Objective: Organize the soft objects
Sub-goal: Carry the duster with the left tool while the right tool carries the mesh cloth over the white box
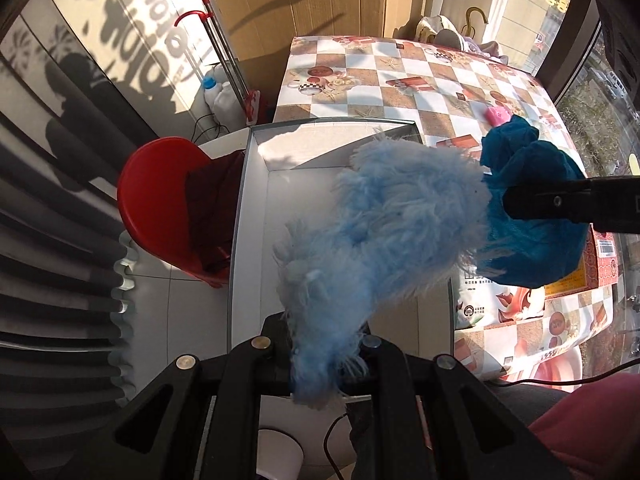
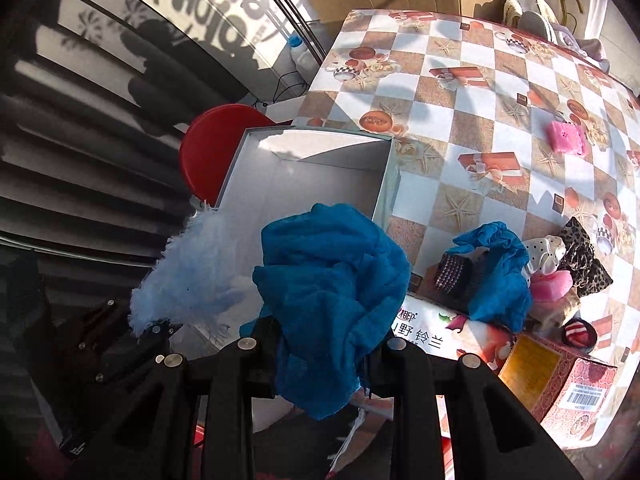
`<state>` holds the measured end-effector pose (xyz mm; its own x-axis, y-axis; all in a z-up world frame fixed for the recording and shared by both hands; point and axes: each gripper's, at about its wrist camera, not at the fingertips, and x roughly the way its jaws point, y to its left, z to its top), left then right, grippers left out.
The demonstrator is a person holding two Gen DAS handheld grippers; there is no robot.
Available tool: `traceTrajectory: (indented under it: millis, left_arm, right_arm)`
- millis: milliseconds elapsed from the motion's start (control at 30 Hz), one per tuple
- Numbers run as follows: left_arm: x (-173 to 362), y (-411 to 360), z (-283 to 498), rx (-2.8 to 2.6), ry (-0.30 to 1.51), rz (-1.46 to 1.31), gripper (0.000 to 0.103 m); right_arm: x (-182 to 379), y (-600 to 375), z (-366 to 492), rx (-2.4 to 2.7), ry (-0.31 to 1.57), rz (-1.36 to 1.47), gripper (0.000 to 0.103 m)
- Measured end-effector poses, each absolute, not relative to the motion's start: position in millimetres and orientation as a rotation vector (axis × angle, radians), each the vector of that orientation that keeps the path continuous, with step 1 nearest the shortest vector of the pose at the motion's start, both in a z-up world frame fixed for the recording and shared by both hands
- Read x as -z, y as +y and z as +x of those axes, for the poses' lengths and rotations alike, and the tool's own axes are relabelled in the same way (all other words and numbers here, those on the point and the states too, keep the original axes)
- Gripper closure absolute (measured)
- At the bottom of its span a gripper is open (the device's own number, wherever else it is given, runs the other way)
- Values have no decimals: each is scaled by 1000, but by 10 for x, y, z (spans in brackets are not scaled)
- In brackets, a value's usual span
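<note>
Pinching a fluffy pale-blue piece (image 1: 384, 232), the left gripper (image 1: 320, 356) is clamped on its lower end; the rest flops fwd over the white box (image 1: 256, 184) just ahead. Right gripper (image 2: 320, 344) is clamped on a teal cloth (image 2: 332, 276), bunched right at its tips. Both look v. light, limp, compressible, so grab a thick bunched part, not the fringe. More soft bits (image 2: 560, 264) lie further off, to the right of the right gripper, on the checked table (image 2: 460, 92).
</note>
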<state>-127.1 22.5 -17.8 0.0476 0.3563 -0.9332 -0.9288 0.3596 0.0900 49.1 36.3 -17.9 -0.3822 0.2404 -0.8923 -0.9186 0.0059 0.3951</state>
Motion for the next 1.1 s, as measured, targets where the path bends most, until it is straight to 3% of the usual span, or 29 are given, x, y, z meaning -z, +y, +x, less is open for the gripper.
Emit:
traceTrajectory:
  millis: [1100]
  left_arm:
    - [642, 328, -1462, -1078, 1250, -761, 88]
  right_arm:
    - [428, 425, 18, -1597, 1327, -974, 74]
